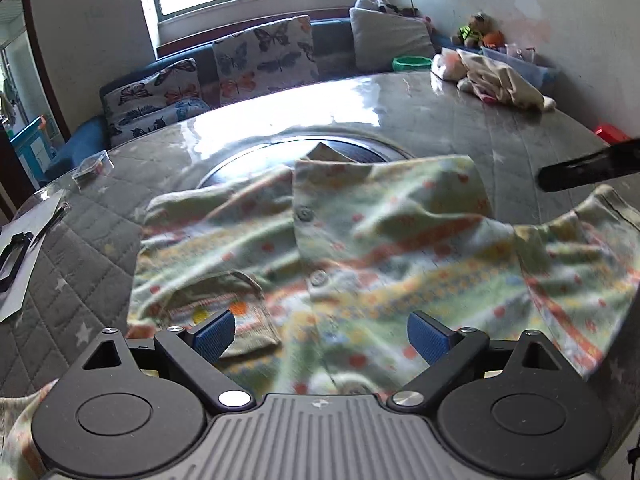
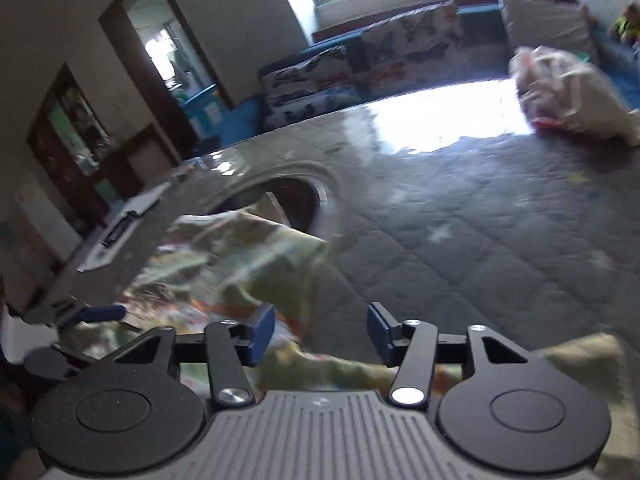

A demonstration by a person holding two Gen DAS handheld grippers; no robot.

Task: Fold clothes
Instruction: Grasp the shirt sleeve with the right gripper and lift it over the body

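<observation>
A light green shirt [image 1: 380, 240] with orange stripes, dots and a buttoned front lies spread and wrinkled on the table. My left gripper [image 1: 322, 336] hovers open over its near hem, blue pads wide apart with only flat cloth below them. In the left wrist view a black finger [image 1: 588, 168] of the right gripper juts in above the shirt's right sleeve. In the blurred right wrist view my right gripper [image 2: 320, 334] stands open above the shirt [image 2: 240, 256], nothing pinched between its pads. The left gripper's blue pad [image 2: 100, 314] shows at the left edge.
The round table [image 1: 460, 120] has a grey quilted star cover and a dark round inset [image 1: 352, 152] at its centre. A pile of pale clothes [image 1: 492, 76] sits far right. Paper with a black frame [image 1: 20, 256] and a small clear box [image 1: 92, 166] lie left. A sofa with butterfly cushions [image 1: 264, 60] stands behind.
</observation>
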